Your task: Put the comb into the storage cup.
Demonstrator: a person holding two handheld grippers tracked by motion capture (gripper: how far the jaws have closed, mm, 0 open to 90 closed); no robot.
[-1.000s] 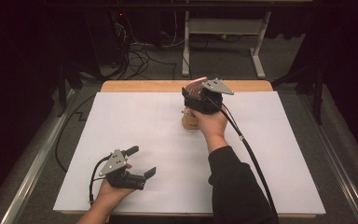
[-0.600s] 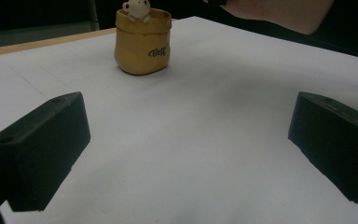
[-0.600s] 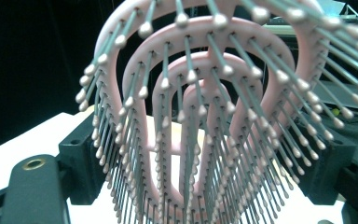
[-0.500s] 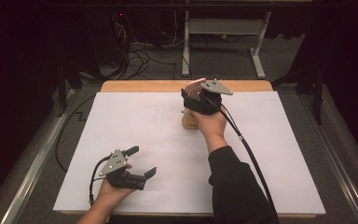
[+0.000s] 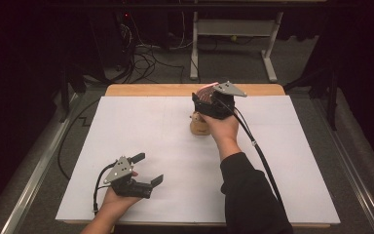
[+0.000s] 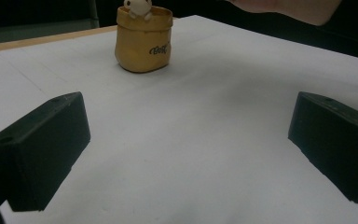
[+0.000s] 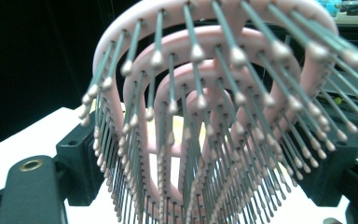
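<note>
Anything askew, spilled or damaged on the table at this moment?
Nothing stands out. The small yellow pot stands upright on the white sheet, and the right tongs grip a pink hairbrush whose bristles look intact.

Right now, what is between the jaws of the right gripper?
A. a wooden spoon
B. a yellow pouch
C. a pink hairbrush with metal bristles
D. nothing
C: in the right gripper view the pink hairbrush, with ball-tipped metal bristles, stands between the black jaws of the right gripper.

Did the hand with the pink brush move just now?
No. The right gripper, shut on the pink brush, sits in the same place by the table's wooden far edge, above the yellow pot.
</note>
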